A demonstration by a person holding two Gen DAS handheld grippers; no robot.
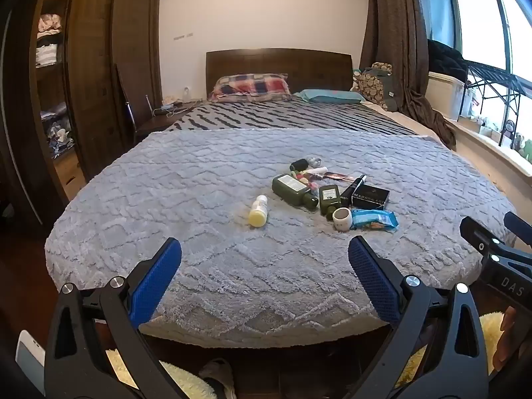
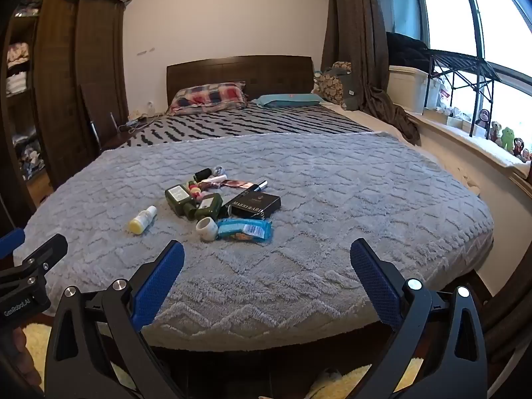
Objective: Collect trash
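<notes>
- The grey blanket lies bare between the bed's near edge and the clutter, so the approach from the front is clear.
- The yellow bottle lies apart from the pile, with room all around it.
- The green bottles, black box, white cup and blue packet crowd together, touching or nearly so.

On the blanket, a small bottle lies left of the clustered bottles, box and packet.
</notes>
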